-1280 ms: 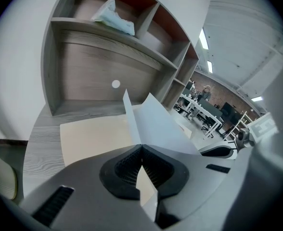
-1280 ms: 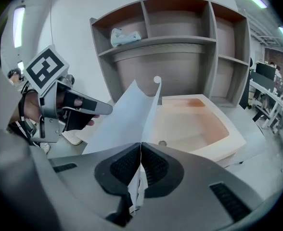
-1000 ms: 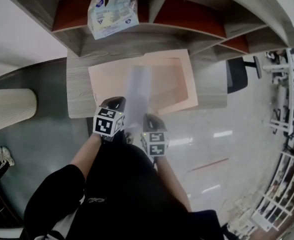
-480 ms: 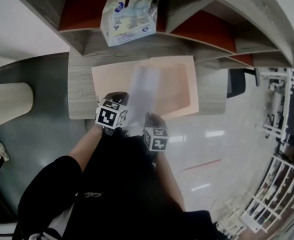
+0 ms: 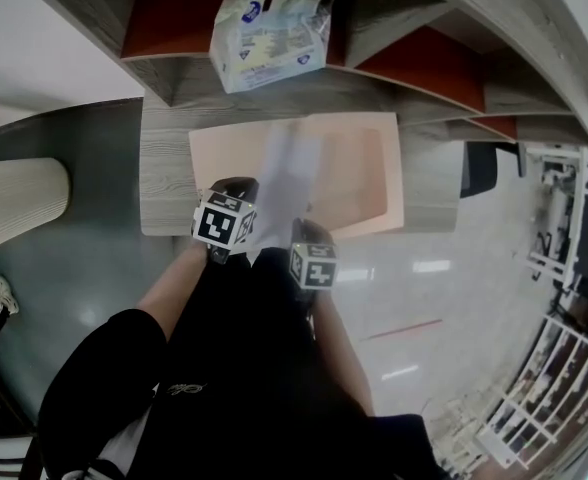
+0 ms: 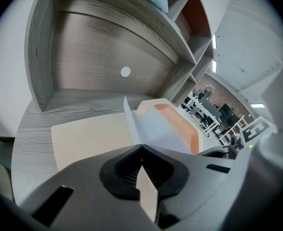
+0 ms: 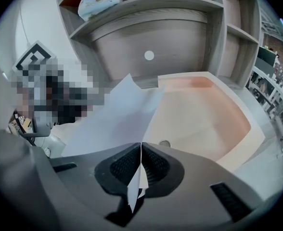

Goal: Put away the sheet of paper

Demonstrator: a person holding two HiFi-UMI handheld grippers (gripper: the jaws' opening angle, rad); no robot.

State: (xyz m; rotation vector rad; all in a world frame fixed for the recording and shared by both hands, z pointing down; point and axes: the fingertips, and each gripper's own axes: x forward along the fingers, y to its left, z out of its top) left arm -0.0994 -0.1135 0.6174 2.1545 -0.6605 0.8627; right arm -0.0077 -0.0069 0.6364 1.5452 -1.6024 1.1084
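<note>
A white sheet of paper [image 5: 286, 183] hangs over the peach tray [image 5: 366, 173] on the grey wood desk [image 5: 164, 188]. My left gripper [image 5: 242, 203] is shut on the sheet's near left edge, and my right gripper [image 5: 304, 236] is shut on its near right edge. In the left gripper view the sheet of paper [image 6: 153, 129] runs forward from the closed jaws over the peach tray [image 6: 88, 136]. In the right gripper view the sheet of paper [image 7: 120, 117] fans out leftward above the peach tray [image 7: 204, 119], and a strip of it pokes out behind the pads.
A plastic pack of tissues [image 5: 269, 33] lies on the shelf [image 5: 394, 78] above the desk. A round hole [image 7: 149, 56] marks the desk's back panel. A black chair [image 5: 479, 166] stands to the right, and a pale cylinder [image 5: 19, 208] to the left.
Both grippers have moved forward with the sheet, carrying it farther over the tray. Their grip has not altered.
</note>
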